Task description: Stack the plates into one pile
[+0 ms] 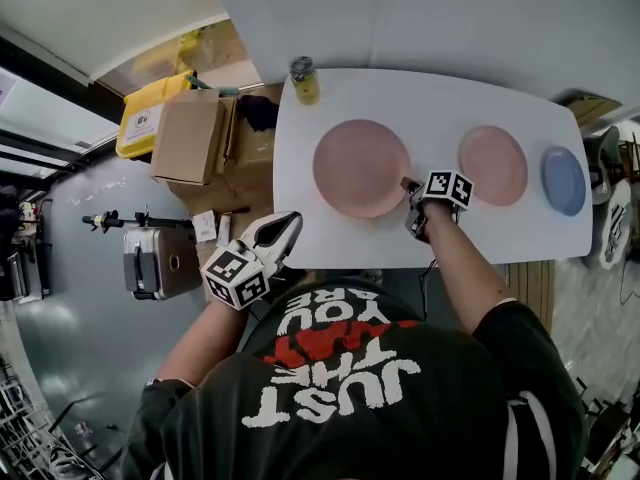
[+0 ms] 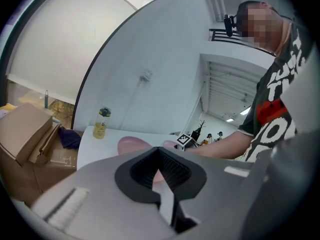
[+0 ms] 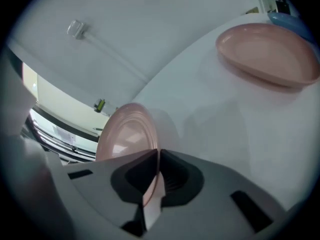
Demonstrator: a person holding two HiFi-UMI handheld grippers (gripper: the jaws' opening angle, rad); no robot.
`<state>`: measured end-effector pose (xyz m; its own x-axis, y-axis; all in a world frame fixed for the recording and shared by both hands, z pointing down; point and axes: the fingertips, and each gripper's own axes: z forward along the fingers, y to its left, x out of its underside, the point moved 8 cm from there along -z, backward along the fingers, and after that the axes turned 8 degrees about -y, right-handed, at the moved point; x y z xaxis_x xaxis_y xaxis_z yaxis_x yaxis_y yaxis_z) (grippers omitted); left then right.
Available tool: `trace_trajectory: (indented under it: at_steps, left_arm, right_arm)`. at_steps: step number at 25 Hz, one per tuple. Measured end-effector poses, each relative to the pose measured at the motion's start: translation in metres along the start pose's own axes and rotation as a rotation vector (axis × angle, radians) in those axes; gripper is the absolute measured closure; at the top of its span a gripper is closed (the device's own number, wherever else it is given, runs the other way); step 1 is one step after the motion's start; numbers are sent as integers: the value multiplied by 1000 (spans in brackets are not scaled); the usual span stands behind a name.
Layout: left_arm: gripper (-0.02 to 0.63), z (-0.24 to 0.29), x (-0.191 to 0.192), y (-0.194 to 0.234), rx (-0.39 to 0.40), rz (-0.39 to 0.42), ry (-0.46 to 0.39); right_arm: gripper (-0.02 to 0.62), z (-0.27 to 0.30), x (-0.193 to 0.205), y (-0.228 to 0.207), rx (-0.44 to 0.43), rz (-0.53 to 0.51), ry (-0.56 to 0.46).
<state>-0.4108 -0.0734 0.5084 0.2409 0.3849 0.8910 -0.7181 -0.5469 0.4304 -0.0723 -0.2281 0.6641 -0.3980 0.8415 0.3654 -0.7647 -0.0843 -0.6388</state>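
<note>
White tabletop [image 1: 300, 213] carries three plates in a row, all apart: a large round pink plate [image 1: 360, 166], a smaller pink plate [image 1: 492, 164] and a small blue plate [image 1: 563, 180]. The right gripper [image 1: 410, 192] is clamped on the large pink plate's near rim. The left gripper [image 1: 285, 230], jaws together with nothing between them, hangs by the table's near-left corner.
</note>
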Motion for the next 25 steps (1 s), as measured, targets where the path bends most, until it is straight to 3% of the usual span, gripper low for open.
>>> trace_trajectory:
  at_steps: [4,11,18,25]
  left_arm:
    - [598,18,0,-7,33,4,1]
    - [598,79,1,-30,116,19,10]
    - [598,135,-1,-73,196,39,33]
    - [598,137,7,-83,182,38,55]
  right_arm:
    - [578,-62,-51,-37,29,51,-138]
    - [578,-178,-137,-155,254,167,-392]
    - [578,-198,-147,-229,364,284,-418]
    - [577,-192,-141,-252,393,311,-426]
